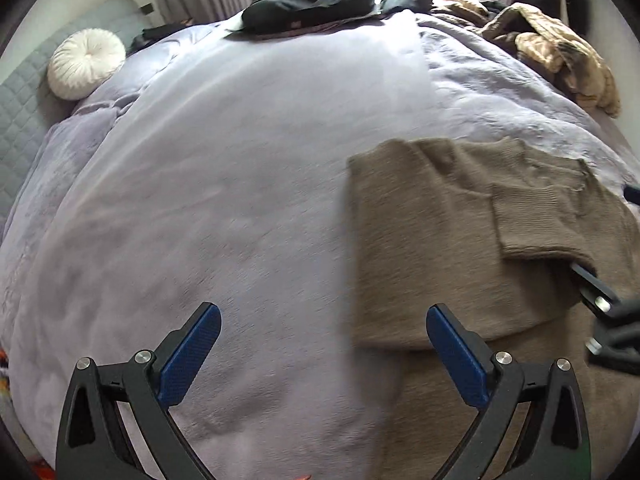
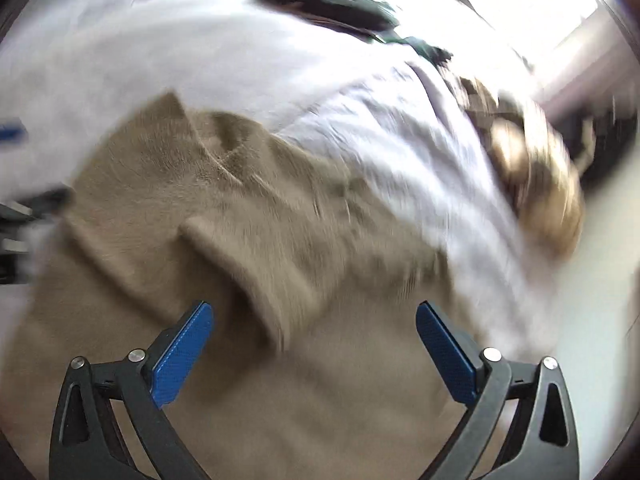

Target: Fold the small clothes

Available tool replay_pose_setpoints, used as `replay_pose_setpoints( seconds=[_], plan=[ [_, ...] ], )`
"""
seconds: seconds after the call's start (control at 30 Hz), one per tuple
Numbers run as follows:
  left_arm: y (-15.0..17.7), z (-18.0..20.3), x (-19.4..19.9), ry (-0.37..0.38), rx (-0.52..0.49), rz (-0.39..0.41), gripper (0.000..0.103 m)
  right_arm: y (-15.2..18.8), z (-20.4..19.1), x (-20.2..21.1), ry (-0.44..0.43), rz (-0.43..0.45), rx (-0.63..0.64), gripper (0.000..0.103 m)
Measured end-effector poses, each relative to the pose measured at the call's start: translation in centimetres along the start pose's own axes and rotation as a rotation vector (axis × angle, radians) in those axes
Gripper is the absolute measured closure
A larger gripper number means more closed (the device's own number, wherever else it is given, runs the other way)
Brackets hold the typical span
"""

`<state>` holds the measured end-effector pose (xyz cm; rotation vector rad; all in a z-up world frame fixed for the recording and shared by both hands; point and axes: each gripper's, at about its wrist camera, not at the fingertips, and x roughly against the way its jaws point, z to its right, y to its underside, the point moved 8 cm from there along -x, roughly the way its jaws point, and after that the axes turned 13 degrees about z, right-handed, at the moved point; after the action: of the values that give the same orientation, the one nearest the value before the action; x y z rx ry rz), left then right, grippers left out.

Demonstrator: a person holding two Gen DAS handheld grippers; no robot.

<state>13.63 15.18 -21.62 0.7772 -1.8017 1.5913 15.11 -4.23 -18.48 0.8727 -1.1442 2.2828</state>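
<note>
A brown knit sweater lies partly folded on the lavender bedspread, with one sleeve folded across its body. My left gripper is open and empty, above the blanket at the sweater's left edge. My right gripper is open and empty, right above the sweater near the folded sleeve cuff; that view is motion-blurred. The right gripper also shows at the right edge of the left wrist view.
A dark pile of clothes lies at the far side of the bed. A tan patterned garment lies at the far right. A round white cushion rests by the grey headboard on the left.
</note>
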Motion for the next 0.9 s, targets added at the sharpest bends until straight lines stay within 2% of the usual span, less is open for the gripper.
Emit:
replay_pose_setpoints(
  seconds=[0.07, 0.1, 0.13, 0.17, 0.3, 0.33, 0.37, 0.43, 0.5, 0.53, 0.57, 0.63, 0.7, 0.8, 0.83, 0.87, 0.9],
  plan=[
    [0.7, -0.1, -0.2, -0.006, -0.007, -0.007, 0.0, -0.2, -1.3, -2.3, 0.08, -0.002, 0.184, 0.045],
    [1.2, 0.0, -0.2, -0.005, -0.02, -0.017, 0.0, 0.0, -1.5, -3.2, 0.079, -0.012, 0.224, 0.089],
    [1.7, 0.2, -0.2, -0.001, -0.034, -0.024, 0.0, 0.5, -1.2, -3.9, 0.037, -0.044, 0.19, 0.09],
    [2.0, 0.6, -0.3, 0.003, -0.046, -0.028, 0.0, 0.8, -0.1, -3.7, -0.004, -0.046, 0.096, 0.09],
    [2.9, 2.5, -0.9, 0.021, -0.104, -0.037, 0.0, 3.4, 7.3, -1.4, -0.116, -0.005, -0.458, 0.09],
    [2.8, 2.8, -1.2, 0.011, -0.117, -0.028, 0.0, 5.3, 9.5, -1.0, -0.148, -0.004, -0.647, 0.09],
    [2.6, 3.0, -1.5, -0.006, -0.122, -0.017, 0.0, 6.9, 10.8, -0.9, -0.16, -0.012, -0.78, 0.09],
    [2.2, 3.0, -1.9, -0.026, -0.112, -0.009, 0.0, 10.7, 12.8, -1.4, -0.157, -0.043, -0.996, 0.09],
    [2.0, 2.7, -2.4, -0.036, -0.092, -0.013, 0.0, 14.8, 13.2, -2.2, -0.225, -0.093, -1.22, 0.088],
    [1.9, 2.5, -2.7, -0.042, -0.084, -0.016, 0.0, 16.5, 13.1, -2.4, -0.269, -0.111, -1.326, 0.083],
    [1.8, 2.4, -2.8, -0.047, -0.08, -0.017, 0.0, 17.3, 13.1, -2.4, -0.287, -0.114, -1.375, 0.081],
    [1.8, 2.0, -3.1, -0.064, -0.071, -0.023, 0.0, 18.6, 13.2, -2.1, -0.327, -0.094, -1.483, 0.058],
    [1.6, 1.7, -3.3, -0.07, -0.058, -0.025, 0.0, 18.8, 13.2, -2.2, -0.365, -0.056, -1.566, 0.057],
    [1.2, 1.2, -3.5, -0.091, -0.042, -0.014, 0.0, 18.7, 13.4, -2.7, -0.392, -0.047, -1.624, 0.057],
    [1.2, 1.0, -3.6, -0.099, -0.049, -0.01, 0.0, 18.4, 13.6, -2.7, -0.404, -0.041, -1.626, 0.063],
    [1.3, 0.8, -3.7, -0.105, -0.057, -0.01, 0.0, 18.2, 13.9, -2.7, -0.389, -0.046, -1.609, 0.073],
    [1.4, 0.6, -3.7, -0.111, -0.066, -0.011, 0.0, 18.2, 13.9, -2.8, -0.362, -0.068, -1.584, 0.095]
  ],
)
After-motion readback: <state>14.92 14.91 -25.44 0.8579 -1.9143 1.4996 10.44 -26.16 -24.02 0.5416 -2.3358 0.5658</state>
